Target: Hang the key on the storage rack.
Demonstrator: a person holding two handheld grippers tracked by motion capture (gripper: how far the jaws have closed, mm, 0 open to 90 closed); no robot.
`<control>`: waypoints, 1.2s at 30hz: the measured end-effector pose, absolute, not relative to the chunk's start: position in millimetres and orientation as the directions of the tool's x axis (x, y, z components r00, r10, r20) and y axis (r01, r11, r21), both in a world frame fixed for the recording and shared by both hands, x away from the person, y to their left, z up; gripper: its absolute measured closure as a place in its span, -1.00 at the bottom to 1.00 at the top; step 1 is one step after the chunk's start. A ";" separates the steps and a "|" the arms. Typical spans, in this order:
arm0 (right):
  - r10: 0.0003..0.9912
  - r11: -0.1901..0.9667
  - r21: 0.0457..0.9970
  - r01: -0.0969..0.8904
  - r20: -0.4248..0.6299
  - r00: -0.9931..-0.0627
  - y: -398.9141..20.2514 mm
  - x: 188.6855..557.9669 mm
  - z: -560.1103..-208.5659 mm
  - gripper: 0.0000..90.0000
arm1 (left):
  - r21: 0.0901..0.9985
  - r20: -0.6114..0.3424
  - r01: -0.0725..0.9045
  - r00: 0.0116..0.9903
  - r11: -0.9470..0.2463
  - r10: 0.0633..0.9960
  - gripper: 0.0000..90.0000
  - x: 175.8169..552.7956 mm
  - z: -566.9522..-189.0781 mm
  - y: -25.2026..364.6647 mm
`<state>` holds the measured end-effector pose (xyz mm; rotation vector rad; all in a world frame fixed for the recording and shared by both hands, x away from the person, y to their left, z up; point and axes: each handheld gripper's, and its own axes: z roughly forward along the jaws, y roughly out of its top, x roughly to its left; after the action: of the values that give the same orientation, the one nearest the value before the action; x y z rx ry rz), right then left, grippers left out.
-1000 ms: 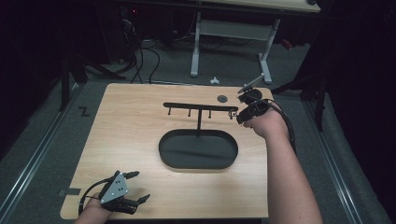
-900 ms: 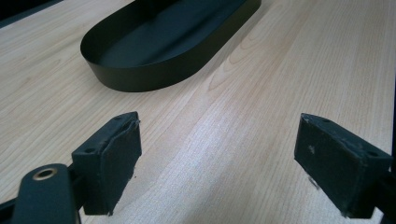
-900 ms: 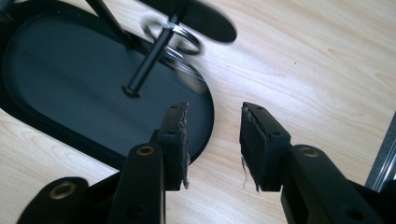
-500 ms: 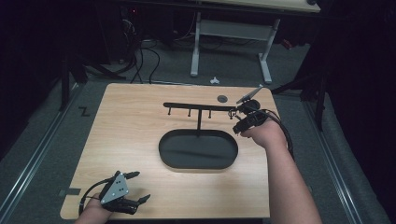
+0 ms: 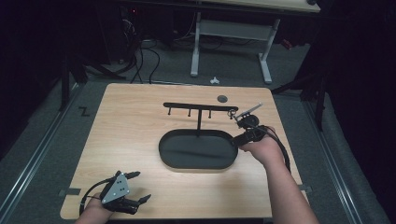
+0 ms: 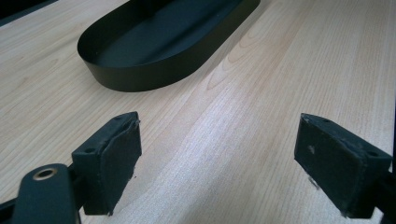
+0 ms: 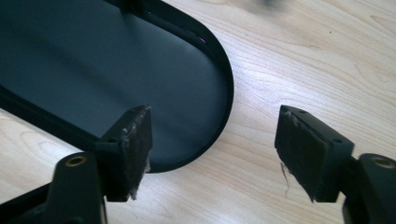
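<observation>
High view shows the black oval tray (image 5: 196, 151) lying at the middle of the wooden surface (image 5: 135, 135), with the T-shaped hook rack (image 5: 198, 108) rising from its far rim. The right gripper (image 5: 240, 122) has come back from the rack's right end, where it was a second ago, toward the tray's right end, fingers apart and empty; I judge a grasp of the tray rim is coming. The left gripper (image 5: 133, 186) stays parked at the near-left corner, fingers apart.
</observation>
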<state>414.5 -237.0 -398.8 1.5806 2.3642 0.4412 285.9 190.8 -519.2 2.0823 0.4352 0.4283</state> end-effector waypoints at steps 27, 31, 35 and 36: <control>0.946 0.261 0.677 0.688 -0.038 -0.322 -260.8 331.2 -482.1 -0.48 | 0.858 0.124 0.152 0.866 -0.491 0.484 -0.66 287.4 -519.4 192.0; 0.942 0.279 0.688 0.671 -0.059 -0.331 -258.7 316.6 -494.9 -0.49 | 0.859 0.122 0.153 0.864 -0.488 0.488 -0.66 287.6 -519.1 192.7; 0.946 0.263 0.729 0.632 -0.067 -0.316 -254.9 291.1 -515.8 -0.49 | 0.870 0.105 0.169 0.854 -0.464 0.509 -0.66 289.7 -518.4 194.5; 0.945 0.266 0.737 0.621 -0.071 -0.320 -254.9 287.7 -518.6 -0.49 | 0.872 0.105 0.170 0.851 -0.460 0.514 -0.66 289.9 -518.1 194.5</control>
<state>287.7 -254.9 -518.6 1.4102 2.0335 0.8361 289.9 194.5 -518.1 2.0395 0.4999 0.4393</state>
